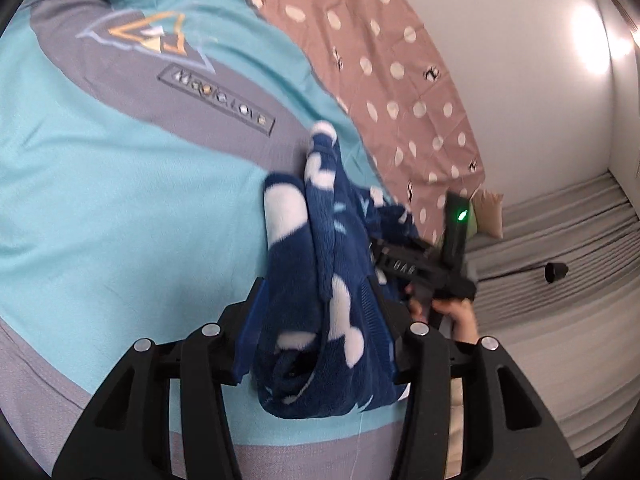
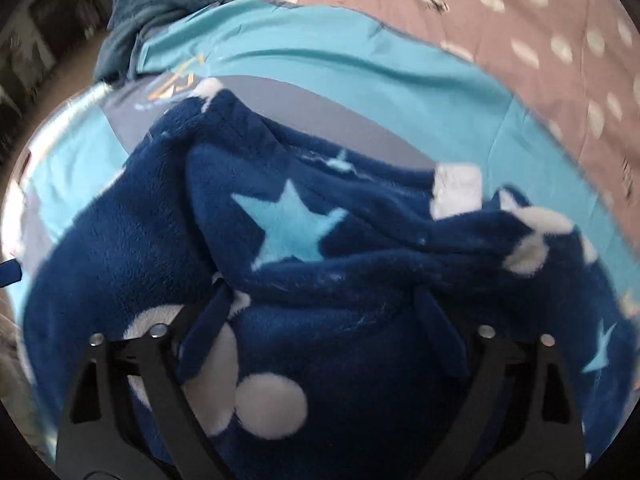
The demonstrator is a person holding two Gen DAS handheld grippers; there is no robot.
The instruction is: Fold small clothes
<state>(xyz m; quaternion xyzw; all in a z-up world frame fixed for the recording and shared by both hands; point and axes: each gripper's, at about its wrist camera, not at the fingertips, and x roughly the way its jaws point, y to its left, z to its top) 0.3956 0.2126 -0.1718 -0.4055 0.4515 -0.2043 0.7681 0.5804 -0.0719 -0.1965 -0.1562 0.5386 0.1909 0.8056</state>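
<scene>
A small navy fleece garment [image 1: 320, 264] with white blobs and light blue stars hangs bunched over a teal and grey sheet [image 1: 100, 184]. My left gripper [image 1: 316, 304] is shut on a thick fold of it, blue fingers [image 1: 252, 320] on either side. The right gripper [image 1: 404, 264], black with a green light, is at the garment's right edge, held by a hand. In the right wrist view the garment [image 2: 320, 240] fills the frame and my right gripper [image 2: 324, 312] has its blue fingers [image 2: 208, 328] pressed into a fold of it.
A brown spotted cover [image 1: 380, 60] lies beyond the teal sheet. A grey striped mattress [image 1: 560, 280] and white wall [image 1: 540, 40] are at right. A dark teal cloth pile [image 2: 160, 4] sits at the far end of the sheet.
</scene>
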